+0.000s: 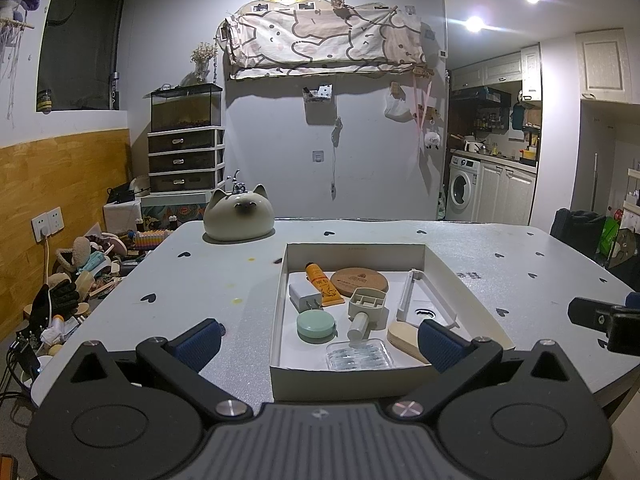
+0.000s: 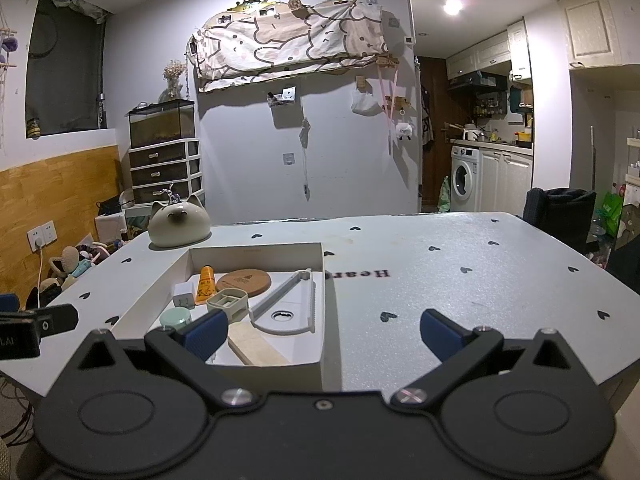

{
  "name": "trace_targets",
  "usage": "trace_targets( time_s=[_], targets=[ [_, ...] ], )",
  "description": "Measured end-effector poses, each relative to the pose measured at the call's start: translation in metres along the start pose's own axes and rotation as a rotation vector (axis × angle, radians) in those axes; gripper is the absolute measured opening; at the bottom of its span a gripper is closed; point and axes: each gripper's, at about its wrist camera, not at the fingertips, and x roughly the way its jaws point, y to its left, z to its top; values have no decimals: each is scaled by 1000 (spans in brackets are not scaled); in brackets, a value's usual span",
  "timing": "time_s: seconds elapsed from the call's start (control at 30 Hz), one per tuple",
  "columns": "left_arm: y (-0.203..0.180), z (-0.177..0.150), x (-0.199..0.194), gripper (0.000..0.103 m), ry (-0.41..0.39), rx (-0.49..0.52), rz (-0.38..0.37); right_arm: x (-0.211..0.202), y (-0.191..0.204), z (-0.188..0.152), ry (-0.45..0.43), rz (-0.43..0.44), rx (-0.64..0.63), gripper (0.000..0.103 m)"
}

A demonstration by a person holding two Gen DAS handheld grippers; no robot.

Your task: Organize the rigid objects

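Both the left gripper (image 1: 320,340) and right gripper (image 2: 324,334) hang wide, empty, near the filled white box (image 1: 352,380).

Table (image 2: 440,280) right of crowded box (image 2: 320,364) lies bare.

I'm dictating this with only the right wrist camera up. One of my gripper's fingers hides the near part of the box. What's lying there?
Observer: A clear plastic blister tray, against the box's near wall.
Operator: Anything just beyond it?
Observer: A white cylinder, lying between the tray and the beige holder.
Operator: Is the left gripper open?
Observer: Yes, the left gripper is open and empty.
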Motion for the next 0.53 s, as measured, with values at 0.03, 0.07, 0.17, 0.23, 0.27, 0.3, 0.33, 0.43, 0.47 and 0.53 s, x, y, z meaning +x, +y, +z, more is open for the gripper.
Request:
trace_targets(
  time_s=[0.03, 0.07, 0.17, 0.23, 0.27, 0.3, 0.33, 0.43, 0.47, 0.53],
  targets=[
    [0, 0, 0, 103, 0, 0, 0, 0, 0, 0, 0, 0, 0, 103],
    [0, 0, 0, 103, 0, 0, 0, 0, 0, 0, 0, 0, 0, 103],
    [0, 0, 0, 103, 0, 0, 0, 0, 0, 0, 0, 0, 1, 103],
    [0, 0, 0, 103, 1, 0, 0, 0, -1, -1, 1, 0, 1, 103],
    [0, 0, 0, 103, 0, 0, 1, 0, -1, -1, 1, 0, 1, 103],
    [0, 0, 0, 103, 0, 0, 1, 0, -1, -1, 1, 0, 1, 103],
    [0, 0, 0, 103, 0, 0, -1, 0, -1, -1, 1, 0, 1, 103],
    [-1, 0, -1, 103, 1, 1, 0, 0, -1, -1, 1, 0, 1, 103],
    [0, 0, 0, 103, 1, 1, -1, 0, -1, -1, 2, 0, 2, 103],
    [-1, 0, -1, 103, 1, 2, 0, 0, -1, -1, 1, 0, 1, 103]
  ],
)
